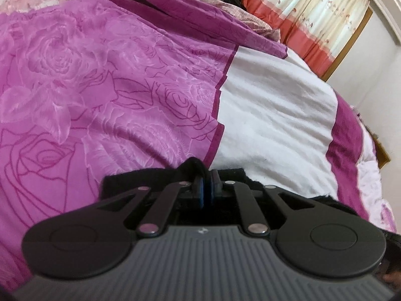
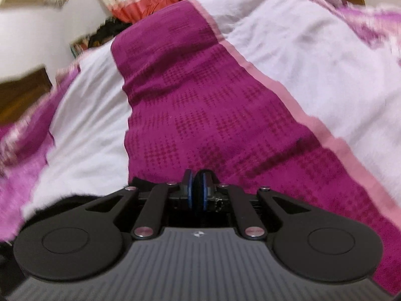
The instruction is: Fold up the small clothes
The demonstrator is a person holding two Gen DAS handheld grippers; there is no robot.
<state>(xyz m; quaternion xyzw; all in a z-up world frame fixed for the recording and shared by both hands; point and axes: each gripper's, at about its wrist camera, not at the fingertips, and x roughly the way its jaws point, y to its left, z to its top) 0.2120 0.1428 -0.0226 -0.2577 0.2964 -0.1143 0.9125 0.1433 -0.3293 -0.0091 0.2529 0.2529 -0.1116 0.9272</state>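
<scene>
Spreading across both views is the bed point(image 1: 275, 115), its cover patched in pink roses, white panels and a deep magenta stripe, with a curtain point(image 1: 308, 17) at the far side. It serves as the folding surface.

Next in size is the black garment point(image 1: 117, 183), the task's thing. It sits low in each view, mostly hidden under the tool bodies: in the left view its dark fabric spreads to both sides of the fingers, over the seam between rose print and white; in the right view a dark edge of it shows at lower left, on the white panel.

Smallest are the tools. The left gripper point(image 1: 206, 184) has its blue pads nearly together, pinching a raised fold of the black cloth. The right gripper point(image 2: 198, 188) is likewise closed on a thin bunch of dark fabric, over the magenta stripe.

Judging by the two low pinches, the step in hand is laying a held edge down onto the bed, either to spread the piece or to finish a fold; which one I cannot tell. The next move likely calls for keeping the edge taut between both hands, setting it flat, then letting go without dragging the cloth.
</scene>
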